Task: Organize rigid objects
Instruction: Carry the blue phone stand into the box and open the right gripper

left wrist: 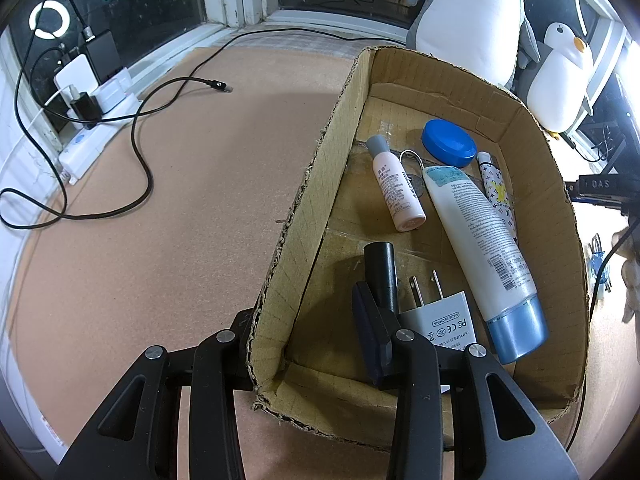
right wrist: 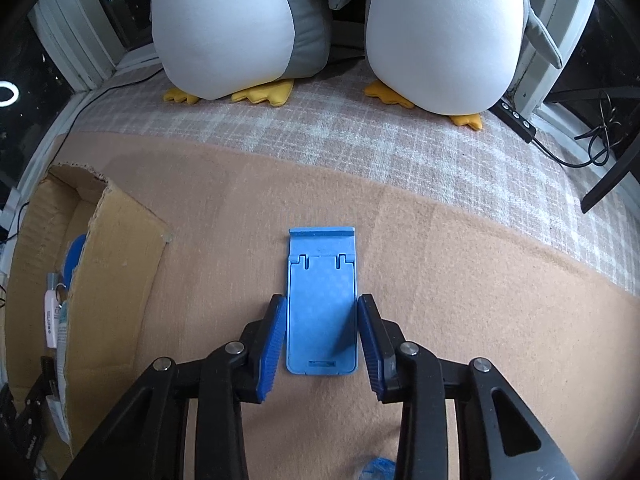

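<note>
The left claw (left wrist: pixel 308 320) is clamped on the near left wall of the cardboard box (left wrist: pixel 560 216), one finger inside and one outside. The box holds a white tube with a blue cap (left wrist: pixel 480 248), a pink bottle (left wrist: pixel 394 192), a blue lid (left wrist: pixel 449 143), a patterned stick (left wrist: pixel 496 188), a white charger (left wrist: pixel 440 318) and a black cylinder (left wrist: pixel 382 272). The right claw (right wrist: pixel 322 338) straddles the blue phone stand (right wrist: pixel 322 300), which lies flat on the tan blanket (right wrist: pixel 480 280) just right of the box. Its pads (right wrist: pixel 274 344) sit at the stand's long edges; firm contact cannot be confirmed.
</note>
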A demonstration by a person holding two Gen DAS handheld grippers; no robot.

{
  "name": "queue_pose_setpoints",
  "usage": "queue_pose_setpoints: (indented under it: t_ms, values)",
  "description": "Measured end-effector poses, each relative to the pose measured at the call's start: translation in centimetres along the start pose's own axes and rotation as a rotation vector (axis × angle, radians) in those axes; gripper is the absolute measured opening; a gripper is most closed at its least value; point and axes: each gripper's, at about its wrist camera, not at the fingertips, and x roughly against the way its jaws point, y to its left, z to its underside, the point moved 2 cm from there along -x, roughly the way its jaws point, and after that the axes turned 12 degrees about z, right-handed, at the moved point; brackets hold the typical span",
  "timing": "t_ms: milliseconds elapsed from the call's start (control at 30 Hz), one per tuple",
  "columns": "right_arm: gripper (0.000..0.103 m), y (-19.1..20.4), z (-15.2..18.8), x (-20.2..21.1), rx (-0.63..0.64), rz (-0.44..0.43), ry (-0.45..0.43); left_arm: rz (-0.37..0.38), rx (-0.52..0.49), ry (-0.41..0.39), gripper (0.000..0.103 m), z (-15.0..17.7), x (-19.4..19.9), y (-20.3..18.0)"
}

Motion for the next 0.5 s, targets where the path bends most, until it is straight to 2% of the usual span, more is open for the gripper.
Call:
queue_pose_setpoints:
  t_ms: [100,300,500]
  values:
    - [0.033,-0.7,1.2,0.9,-0.021,-0.035,0.004,0.0,0.0,0.0,0.037,0.0,0.0,0.0]
    - [0.033,-0.6,2.6,4.2,-0.005,-0.062,-0.062,0.0,0.0,0.0,0.037,0.0,0.0,0.0]
    - [0.033,1.6,3.5,8.7,0.041,-0.138,-0.136,0.002,0.001,0.0,0.037,-0.1,-0.1,0.1]
